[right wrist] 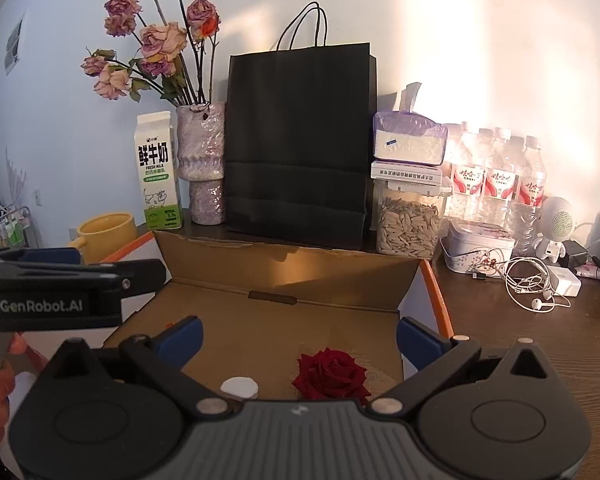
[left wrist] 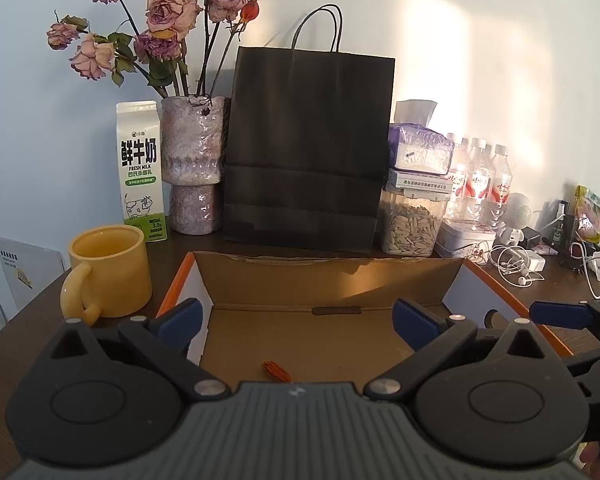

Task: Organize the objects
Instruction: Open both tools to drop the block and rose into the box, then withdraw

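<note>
The rose (right wrist: pixel 331 376) lies in the box (right wrist: pixel 284 276), just ahead of the right gripper (right wrist: pixel 298 334), whose jaws are spread wide and empty. It is judged light, soft and easily crushed, so a gentle hold low on the bloom is advised.

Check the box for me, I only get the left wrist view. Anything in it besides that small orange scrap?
Observer: Yes. The right wrist view shows a red rose lying on the floor of the box.
Operator: Anything else in there?
Observer: A small white disc, maybe a lid, lies left of the rose and apart from it.
Operator: Right gripper holding anything? I only see one of its tips.
Observer: No. The right gripper has its fingers wide apart with nothing between them, and it is not touching the rose.
</note>
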Available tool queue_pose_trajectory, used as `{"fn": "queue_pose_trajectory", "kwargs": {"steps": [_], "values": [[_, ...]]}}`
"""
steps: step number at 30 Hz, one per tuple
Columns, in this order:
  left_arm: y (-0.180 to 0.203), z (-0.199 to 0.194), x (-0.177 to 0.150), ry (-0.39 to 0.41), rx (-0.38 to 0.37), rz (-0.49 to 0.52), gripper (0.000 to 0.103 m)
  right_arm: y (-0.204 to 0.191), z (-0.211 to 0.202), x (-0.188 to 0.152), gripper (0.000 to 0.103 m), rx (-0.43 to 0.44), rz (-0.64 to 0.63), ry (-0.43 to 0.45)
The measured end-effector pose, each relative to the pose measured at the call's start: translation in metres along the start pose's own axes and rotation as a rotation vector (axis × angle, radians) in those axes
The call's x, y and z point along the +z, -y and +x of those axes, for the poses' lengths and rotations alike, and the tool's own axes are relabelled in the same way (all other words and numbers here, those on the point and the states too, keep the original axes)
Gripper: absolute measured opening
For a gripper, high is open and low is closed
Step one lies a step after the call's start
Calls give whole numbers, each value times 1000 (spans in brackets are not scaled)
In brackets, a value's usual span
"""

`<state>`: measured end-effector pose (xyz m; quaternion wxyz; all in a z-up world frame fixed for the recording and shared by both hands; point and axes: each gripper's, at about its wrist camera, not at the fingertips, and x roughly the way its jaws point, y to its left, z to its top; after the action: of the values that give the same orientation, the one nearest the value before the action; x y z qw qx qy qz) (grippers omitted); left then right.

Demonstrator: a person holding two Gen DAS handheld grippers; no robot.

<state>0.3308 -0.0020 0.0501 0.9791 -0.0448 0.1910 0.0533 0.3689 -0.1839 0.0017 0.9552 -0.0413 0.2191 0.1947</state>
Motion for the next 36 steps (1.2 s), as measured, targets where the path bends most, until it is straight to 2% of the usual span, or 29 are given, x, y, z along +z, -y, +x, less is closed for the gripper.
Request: {"fn": "queue_pose_trajectory", "kwargs": {"steps": [14, 27, 36], "values": [[1, -17, 6, 26, -30, -1, 103, -2, -15, 2, 103, -3, -9, 36], [-7, -57, -1, 38, -46, -10, 103, -9, -56, -2, 103, -3, -12, 95], [-25, -91, -13, 31, -24, -17, 103, -16, -93, -18, 103, -11, -17, 105]]}}
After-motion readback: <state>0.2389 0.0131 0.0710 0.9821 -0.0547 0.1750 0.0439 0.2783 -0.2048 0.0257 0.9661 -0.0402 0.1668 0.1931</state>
